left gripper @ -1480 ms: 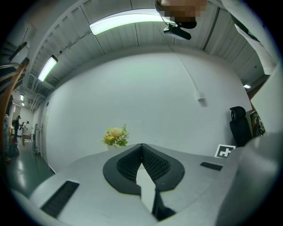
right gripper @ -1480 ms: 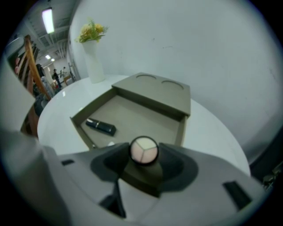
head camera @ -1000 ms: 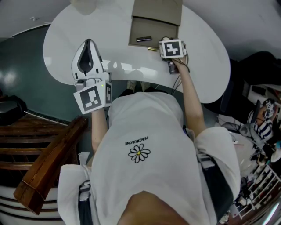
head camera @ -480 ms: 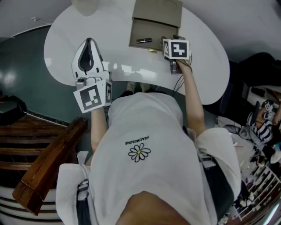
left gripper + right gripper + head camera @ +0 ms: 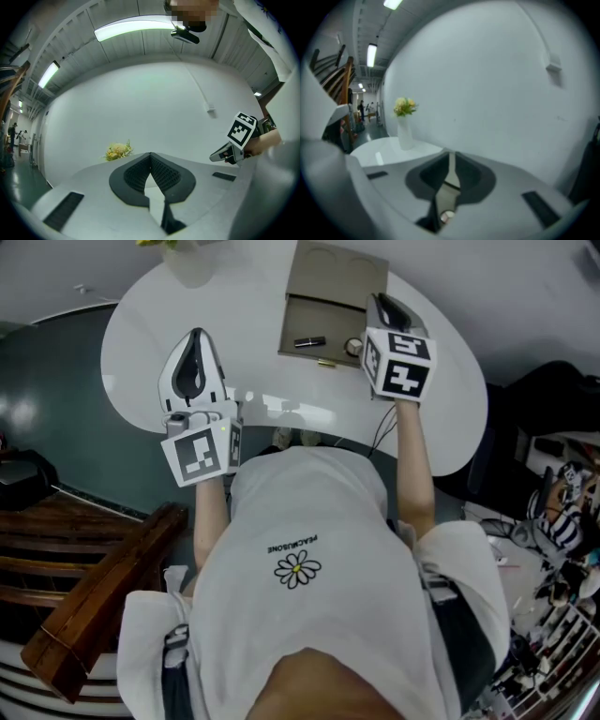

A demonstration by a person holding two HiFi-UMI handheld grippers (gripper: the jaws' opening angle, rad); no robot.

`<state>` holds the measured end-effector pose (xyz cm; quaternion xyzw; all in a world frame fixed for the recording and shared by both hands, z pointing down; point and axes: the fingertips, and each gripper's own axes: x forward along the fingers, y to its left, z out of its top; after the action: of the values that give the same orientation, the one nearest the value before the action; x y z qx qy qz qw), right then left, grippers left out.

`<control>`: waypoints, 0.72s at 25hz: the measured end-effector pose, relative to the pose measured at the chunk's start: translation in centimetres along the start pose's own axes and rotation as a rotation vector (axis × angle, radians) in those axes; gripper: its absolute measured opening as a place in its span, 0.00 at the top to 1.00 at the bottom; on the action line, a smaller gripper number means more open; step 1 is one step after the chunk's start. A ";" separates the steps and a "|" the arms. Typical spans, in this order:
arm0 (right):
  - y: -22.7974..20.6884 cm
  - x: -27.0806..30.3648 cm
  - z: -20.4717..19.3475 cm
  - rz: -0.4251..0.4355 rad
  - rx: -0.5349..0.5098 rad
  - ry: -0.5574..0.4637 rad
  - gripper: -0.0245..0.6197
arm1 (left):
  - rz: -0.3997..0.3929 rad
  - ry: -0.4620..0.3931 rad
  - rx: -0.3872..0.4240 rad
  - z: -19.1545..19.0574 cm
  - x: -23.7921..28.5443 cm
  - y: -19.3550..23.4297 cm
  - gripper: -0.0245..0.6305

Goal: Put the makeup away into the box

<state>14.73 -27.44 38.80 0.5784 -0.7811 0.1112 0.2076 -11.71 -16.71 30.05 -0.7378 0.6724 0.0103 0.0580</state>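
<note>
A white rounded table [image 5: 150, 324] fills the head view, with a bare pale wall behind it in both gripper views. At the far side of the table stands the open tan box [image 5: 337, 277], its lid up.

The left gripper [image 5: 195, 334] hangs over the table's left part, well apart from the box, its jaws together and empty. The right gripper [image 5: 380, 301] hangs above the box's right edge, tilted downward. Its jaws are closing to a thin slit with nothing between them.

A dark lipstick-like tube [image 5: 308, 341] and a small round case [image 5: 353, 347] lie inside the box. A small gold tube [image 5: 327, 363] lies on the table, just beside the box's near edge. Its long axis runs along that edge. It is on the person's side of the right gripper, which is much the nearer of the two, so it looks like the likely next pick.
</note>
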 end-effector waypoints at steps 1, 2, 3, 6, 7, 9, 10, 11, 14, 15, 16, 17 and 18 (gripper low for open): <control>0.4 -0.6 0.9 0.015 -0.003 -0.033 0.87 | 0.003 0.001 -0.001 0.1 -0.1 0.1 0.93; 0.8 -1.2 1.7 0.034 0.001 -0.066 0.88 | 0.001 -0.004 0.000 0.2 -0.1 0.0 0.93; 1.2 -1.8 2.4 0.051 0.008 -0.099 0.88 | -0.006 -0.012 0.004 0.3 -0.2 -0.1 0.93; 2.0 -3.6 4.3 0.079 0.023 -0.203 0.90 | -0.012 -0.022 0.012 0.4 -0.2 -0.2 0.93; 2.3 -4.2 4.8 0.080 0.013 -0.236 0.91 | -0.005 -0.016 0.011 0.4 -0.3 -0.1 0.93; 3.0 -5.3 5.8 0.073 -0.022 -0.299 0.91 | 0.001 -0.016 0.011 0.4 -0.4 0.1 0.93; 3.3 -5.9 6.2 0.068 -0.039 -0.328 0.91 | -0.001 -0.021 0.014 0.5 -0.4 0.1 0.93; 3.7 -6.5 6.5 0.064 -0.051 -0.354 0.91 | 0.001 -0.021 0.015 0.5 -0.5 0.2 0.93; 5.0 -7.9 6.9 0.066 -0.059 -0.409 0.91 | 0.011 -0.016 0.010 0.4 -0.7 0.3 0.93; 5.4 -8.3 6.8 0.066 -0.057 -0.419 0.92 | 0.009 -0.022 0.009 0.5 -0.7 0.3 0.93; 5.8 -8.5 6.7 0.067 -0.054 -0.426 0.92 | 0.008 -0.027 0.008 0.6 -0.6 0.2 0.93; 6.1 -8.7 6.6 0.068 -0.049 -0.431 0.92 | 0.006 -0.029 0.007 0.6 -0.6 0.2 0.93; 6.5 -8.8 6.5 0.071 -0.045 -0.433 0.92 | 0.006 -0.029 0.005 0.7 -0.6 0.1 0.93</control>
<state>9.46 -20.56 29.45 0.5561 -0.8296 -0.0258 0.0435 -11.85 -16.03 29.41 -0.7353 0.6739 0.0195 0.0695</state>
